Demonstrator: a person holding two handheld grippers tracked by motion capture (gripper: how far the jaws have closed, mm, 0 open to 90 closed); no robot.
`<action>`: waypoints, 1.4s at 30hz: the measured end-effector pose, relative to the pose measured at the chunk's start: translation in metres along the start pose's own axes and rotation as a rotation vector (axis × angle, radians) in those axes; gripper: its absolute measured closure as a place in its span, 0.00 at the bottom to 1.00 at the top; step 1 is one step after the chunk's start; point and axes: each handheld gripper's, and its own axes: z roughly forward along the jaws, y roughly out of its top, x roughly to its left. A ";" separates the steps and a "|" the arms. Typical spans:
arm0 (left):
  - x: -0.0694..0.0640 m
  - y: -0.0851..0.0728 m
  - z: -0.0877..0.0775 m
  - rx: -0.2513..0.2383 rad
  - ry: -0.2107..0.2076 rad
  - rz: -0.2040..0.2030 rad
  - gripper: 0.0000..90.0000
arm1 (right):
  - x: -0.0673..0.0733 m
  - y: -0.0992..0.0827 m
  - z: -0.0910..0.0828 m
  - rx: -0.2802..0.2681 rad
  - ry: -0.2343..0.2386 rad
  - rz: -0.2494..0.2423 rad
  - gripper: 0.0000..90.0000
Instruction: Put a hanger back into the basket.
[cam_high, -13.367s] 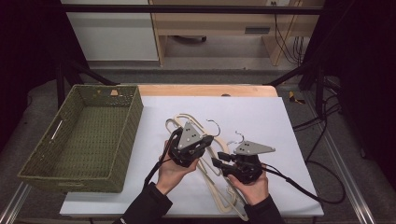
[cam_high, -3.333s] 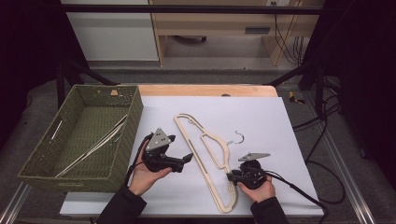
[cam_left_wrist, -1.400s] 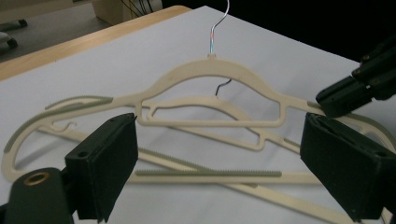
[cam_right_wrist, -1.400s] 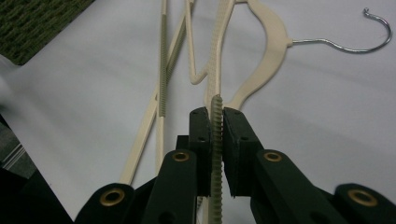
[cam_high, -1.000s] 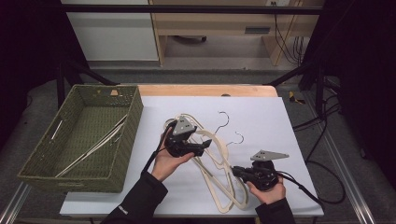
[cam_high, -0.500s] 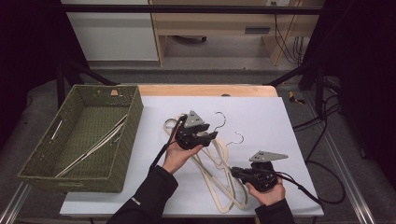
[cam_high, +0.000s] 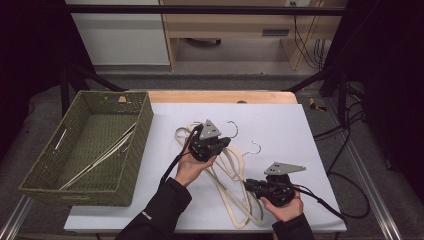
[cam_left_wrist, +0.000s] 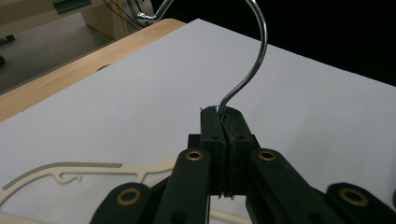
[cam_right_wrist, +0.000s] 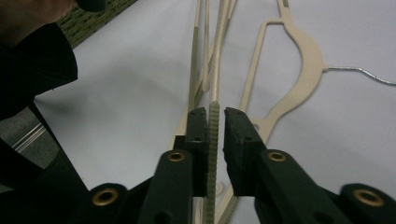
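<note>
At the centre of the high view, the left gripper (cam_high: 216, 145) has just clamped its jaws on a cream plastic hanger's (cam_high: 235, 165) chrome wire hook (cam_left_wrist: 243, 74); the right gripper's (cam_right_wrist: 214, 122) jaws, just loosening, straddle its ridged bar (cam_right_wrist: 213, 140). The tangled hangers may snag when lifted.

hook (cam_left_wrist: 243, 70): tip beyond the top edge, left gripper view
hook shank: lower end hidden between the jaws, below the hook
basket (cam_high: 131, 165): near corner cut by the bottom edge, high view

Beyond my table (cam_high: 310, 125): pale wood bench (cam_high: 235, 30) w/ white cabinet (cam_high: 120, 35) at its left, grey floor (cam_high: 240, 80) below, dark surrounds.
</note>
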 end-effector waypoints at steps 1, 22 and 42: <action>-0.001 0.000 -0.001 -0.002 0.007 0.006 0.98 | 0.000 0.001 0.001 -0.007 -0.002 -0.005 0.79; -0.005 -0.005 -0.028 -0.048 -0.033 0.012 0.84 | 0.004 0.041 0.049 -0.057 0.032 0.020 0.97; 0.004 -0.053 -0.113 0.010 -0.080 0.024 0.22 | 0.026 0.035 0.017 -0.025 0.233 -0.146 0.97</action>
